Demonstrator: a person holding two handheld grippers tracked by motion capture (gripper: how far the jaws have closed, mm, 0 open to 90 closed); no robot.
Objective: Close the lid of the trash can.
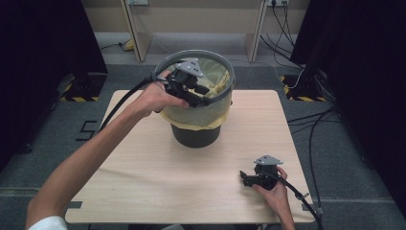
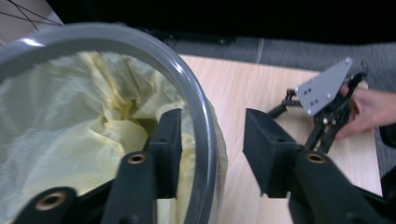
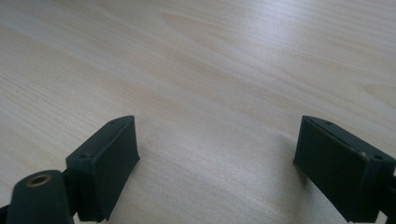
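While bin rim [image 2: 205, 140] splits jaws, table [image 1: 143, 167] bare.

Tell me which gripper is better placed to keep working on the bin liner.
Left. The left gripper straddles the grey bin rim, jaws apart, one inside against the yellow liner. The right gripper rests open on the table, well away.

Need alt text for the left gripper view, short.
The left tongs straddle the grey rim of a bin, one jaw inside against the yellow liner, one outside with a gap to the rim. Beyond, on the wooden table, a hand holds the right tongs.
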